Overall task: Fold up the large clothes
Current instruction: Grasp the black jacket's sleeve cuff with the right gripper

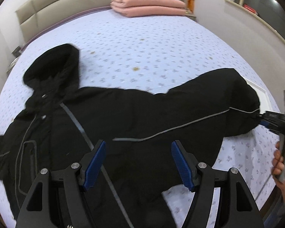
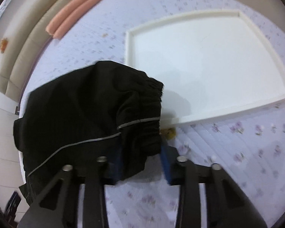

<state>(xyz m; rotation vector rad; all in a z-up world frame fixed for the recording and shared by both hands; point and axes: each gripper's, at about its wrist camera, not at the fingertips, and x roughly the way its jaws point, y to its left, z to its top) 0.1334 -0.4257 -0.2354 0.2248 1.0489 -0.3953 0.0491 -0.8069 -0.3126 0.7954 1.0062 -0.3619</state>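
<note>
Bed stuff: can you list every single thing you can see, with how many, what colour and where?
jacket: one, black with grey piping, spread across the bed.
sleeve cuff: one, black, elastic, overlapping the tray's corner.
bedsheet: one, pale lilac with small flowers, covering the bed.
blanket: one, pink, folded, at the far end.
tray: one, white, on the sheet beside the cuff.
headboard: one, beige, padded, behind the bed.
left tongs: one pair, black with blue pads, open above the jacket.
right tongs: one pair, closed on the cuff.
hand: one, holding the right tongs.
</note>
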